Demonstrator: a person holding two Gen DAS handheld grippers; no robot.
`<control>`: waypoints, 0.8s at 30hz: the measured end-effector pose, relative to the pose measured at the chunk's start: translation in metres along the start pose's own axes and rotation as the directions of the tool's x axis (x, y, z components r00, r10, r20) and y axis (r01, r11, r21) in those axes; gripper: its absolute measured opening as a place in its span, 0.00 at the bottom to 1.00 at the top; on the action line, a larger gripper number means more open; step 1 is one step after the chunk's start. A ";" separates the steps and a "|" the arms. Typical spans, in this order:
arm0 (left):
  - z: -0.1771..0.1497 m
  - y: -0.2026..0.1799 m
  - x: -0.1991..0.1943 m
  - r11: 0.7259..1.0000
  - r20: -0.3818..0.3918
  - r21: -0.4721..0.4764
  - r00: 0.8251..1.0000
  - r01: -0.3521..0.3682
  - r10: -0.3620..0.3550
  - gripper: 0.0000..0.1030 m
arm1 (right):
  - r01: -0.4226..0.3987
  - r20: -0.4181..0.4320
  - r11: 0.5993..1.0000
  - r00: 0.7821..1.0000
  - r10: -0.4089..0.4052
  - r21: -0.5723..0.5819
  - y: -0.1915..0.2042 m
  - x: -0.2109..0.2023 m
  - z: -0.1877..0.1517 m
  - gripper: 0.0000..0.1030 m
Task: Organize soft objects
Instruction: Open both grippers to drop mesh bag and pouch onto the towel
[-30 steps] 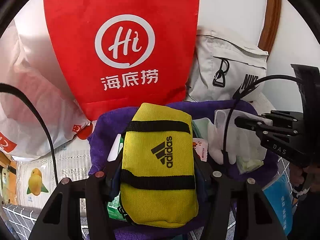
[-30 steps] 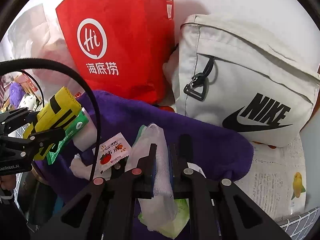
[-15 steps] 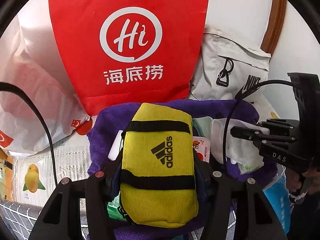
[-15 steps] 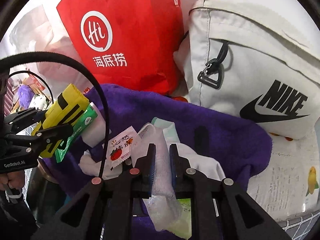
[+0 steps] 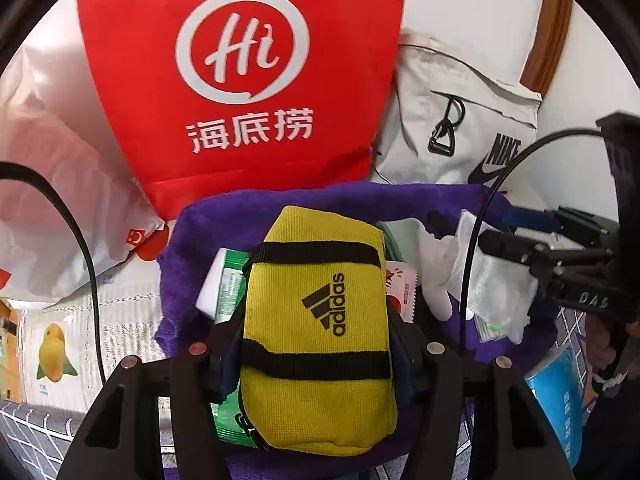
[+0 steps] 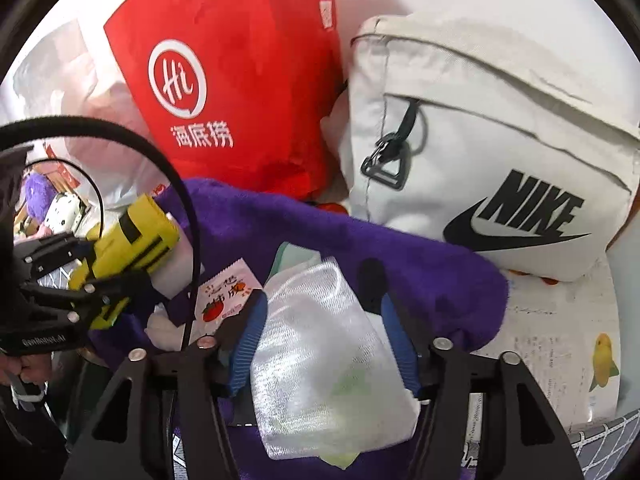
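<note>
While clamped, yellow pouch

**What everything is made of**

The purple towel is fluffy cloth. On it lies a white mesh pouch, thin, see-through and a bit shiny. The yellow pouch above the towel is rough woven cloth. Behind the towel, the red bag is matt and the grey bag is smooth cloth. The small packet on the towel looks like glossy paper.
</note>
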State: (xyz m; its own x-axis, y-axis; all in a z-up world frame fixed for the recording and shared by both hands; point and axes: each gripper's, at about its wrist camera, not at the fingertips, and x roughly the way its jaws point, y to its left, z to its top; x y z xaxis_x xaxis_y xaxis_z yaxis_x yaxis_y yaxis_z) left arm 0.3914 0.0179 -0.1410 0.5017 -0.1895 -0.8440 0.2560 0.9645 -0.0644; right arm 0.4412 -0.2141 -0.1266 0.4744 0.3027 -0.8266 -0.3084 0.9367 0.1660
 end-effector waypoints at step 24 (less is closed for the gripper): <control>-0.003 -0.006 0.023 1.000 -0.040 -0.022 0.999 0.011 -0.012 0.65 | 0.031 0.039 1.000 0.999 -0.031 0.001 -0.003 -0.026 0.005 0.68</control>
State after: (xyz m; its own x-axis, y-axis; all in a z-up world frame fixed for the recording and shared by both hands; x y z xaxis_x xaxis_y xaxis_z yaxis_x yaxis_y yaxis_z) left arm 0.3988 0.0081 -0.1616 0.4652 -0.1934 -0.8638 0.2429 0.9663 -0.0855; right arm 0.4337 -0.2243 -0.1028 0.5152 0.2802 -0.8100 -0.2925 0.9458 0.1411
